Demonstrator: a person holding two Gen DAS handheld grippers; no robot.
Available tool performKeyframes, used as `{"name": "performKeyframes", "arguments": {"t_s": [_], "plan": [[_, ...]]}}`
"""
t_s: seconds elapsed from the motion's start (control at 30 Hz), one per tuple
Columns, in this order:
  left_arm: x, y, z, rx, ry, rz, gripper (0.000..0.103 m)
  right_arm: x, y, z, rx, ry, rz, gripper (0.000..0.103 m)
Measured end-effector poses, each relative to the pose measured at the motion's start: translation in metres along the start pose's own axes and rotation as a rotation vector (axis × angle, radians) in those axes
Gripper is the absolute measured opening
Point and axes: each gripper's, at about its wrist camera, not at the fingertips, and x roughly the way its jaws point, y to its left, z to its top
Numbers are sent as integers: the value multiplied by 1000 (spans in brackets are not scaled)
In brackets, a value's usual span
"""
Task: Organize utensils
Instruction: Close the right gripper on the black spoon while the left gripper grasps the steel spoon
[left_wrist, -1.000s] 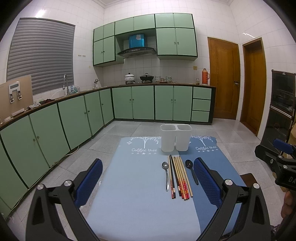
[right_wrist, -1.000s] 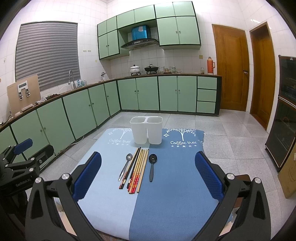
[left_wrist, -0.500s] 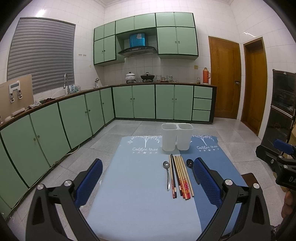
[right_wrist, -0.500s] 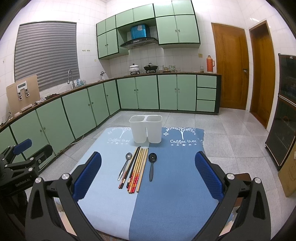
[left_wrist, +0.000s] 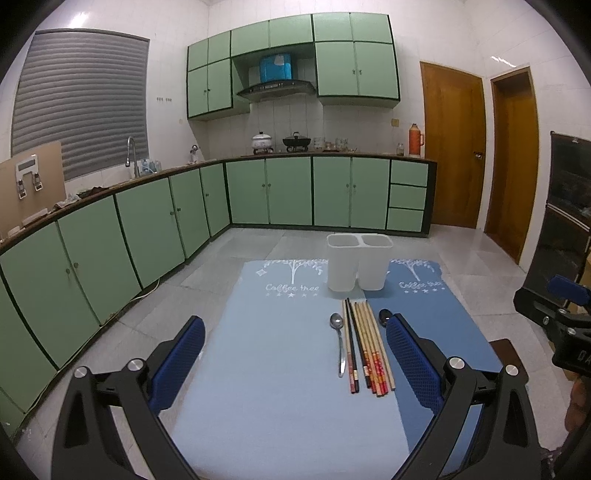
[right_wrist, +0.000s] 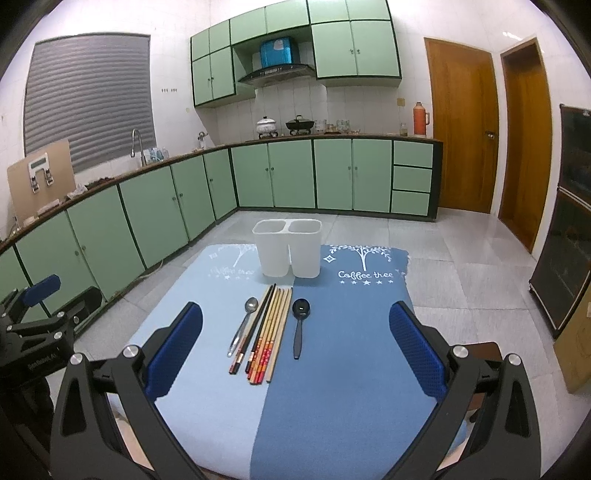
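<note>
Slightly nearer utensil holder (left_wrist: 359, 261), black spoon (left_wrist: 384, 316) half-hidden behind spread, empty left gripper (left_wrist: 295, 363) (right gripper (right_wrist: 295, 350) likewise).

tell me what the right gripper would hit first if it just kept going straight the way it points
Probably the black spoon: it lies on the blue mat nearly centred between the open fingers of the right gripper, with the chopsticks just left. Depth is unclear, so the gripper could pass over it toward the white holder.
</note>
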Motion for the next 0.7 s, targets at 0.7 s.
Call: {"name": "performKeyframes", "arguments": {"t_s": [0.7], "plan": [[187, -7, -8, 48, 315, -19, 90, 195, -33, -2, 37, 328, 6, 98]]}}
